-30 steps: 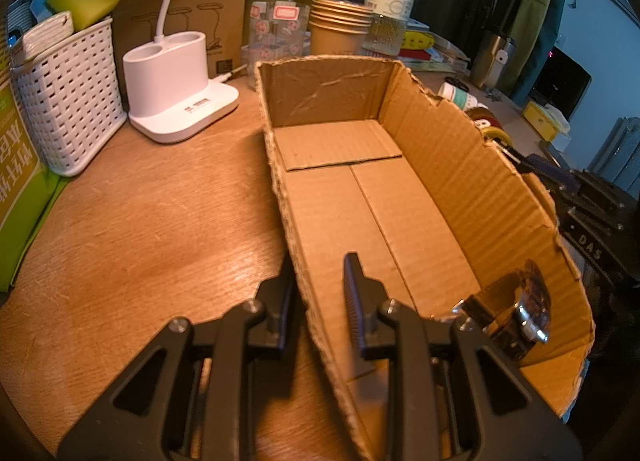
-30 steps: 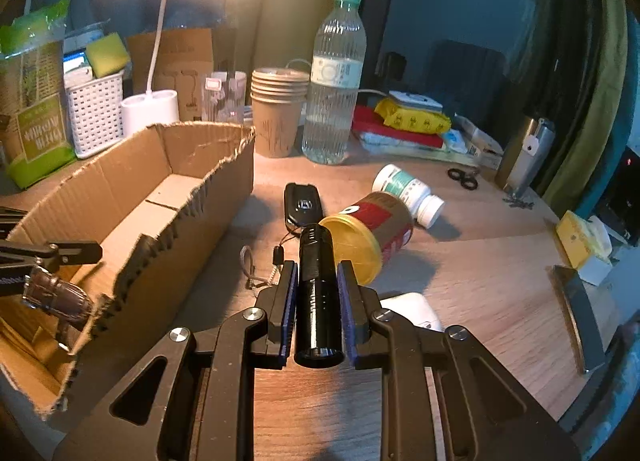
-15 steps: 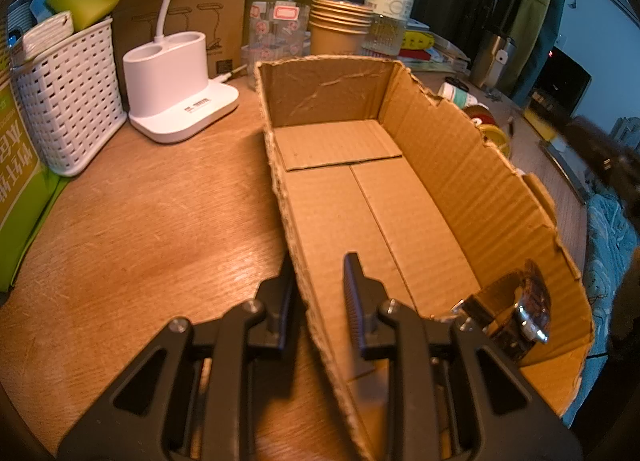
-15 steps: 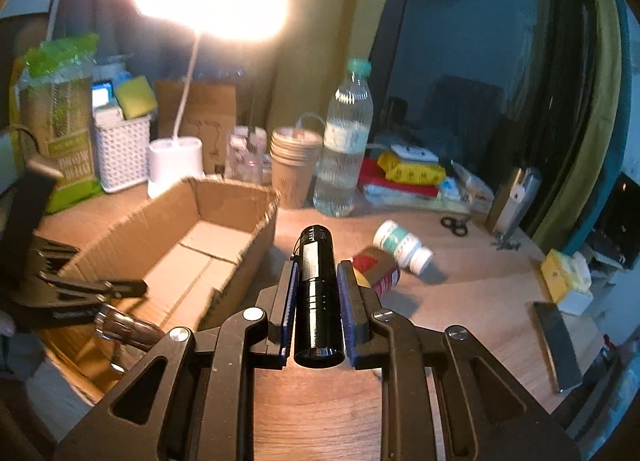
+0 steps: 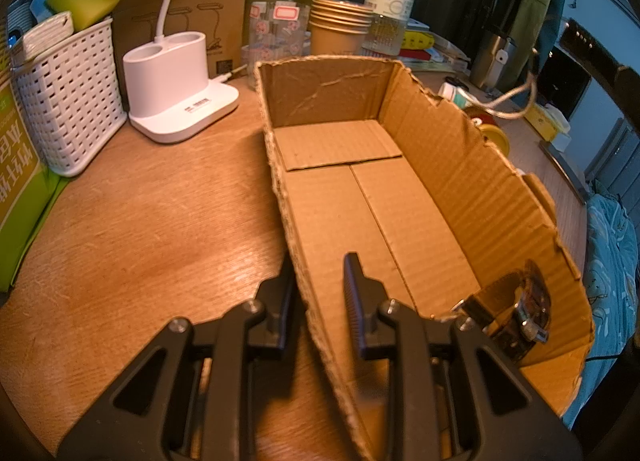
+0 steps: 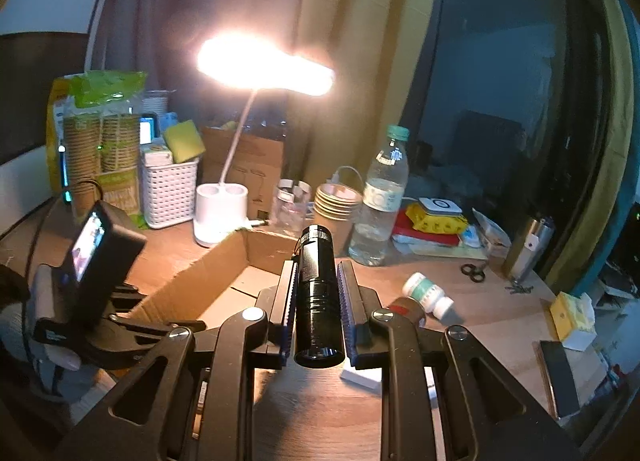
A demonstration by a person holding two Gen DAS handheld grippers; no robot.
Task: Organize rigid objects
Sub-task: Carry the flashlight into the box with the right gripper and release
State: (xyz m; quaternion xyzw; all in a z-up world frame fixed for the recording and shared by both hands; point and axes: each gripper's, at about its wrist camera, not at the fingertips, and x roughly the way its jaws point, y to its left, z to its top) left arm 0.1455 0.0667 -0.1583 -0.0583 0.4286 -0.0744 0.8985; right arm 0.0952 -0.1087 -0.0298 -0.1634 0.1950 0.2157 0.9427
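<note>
Right claw (image 6: 317, 289) clamps my black flashlight (image 6: 318, 297) above the table; left claw (image 5: 318, 293) pinches the cardboard box (image 5: 460, 165) wall — only a watch (image 5: 524, 309) inside, two bottles (image 6: 426, 293) still out.

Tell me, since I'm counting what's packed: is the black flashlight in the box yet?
Out. The right gripper holds the flashlight above the table, beside the cardboard box.

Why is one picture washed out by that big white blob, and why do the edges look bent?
Right wrist view: the lit desk lamp faces the lens, so its head burns out into glare, and the flashlight shows dark. Left wrist view: only the lamp's base shows, so the light is even, though the fisheye bows the cardboard box.
</note>
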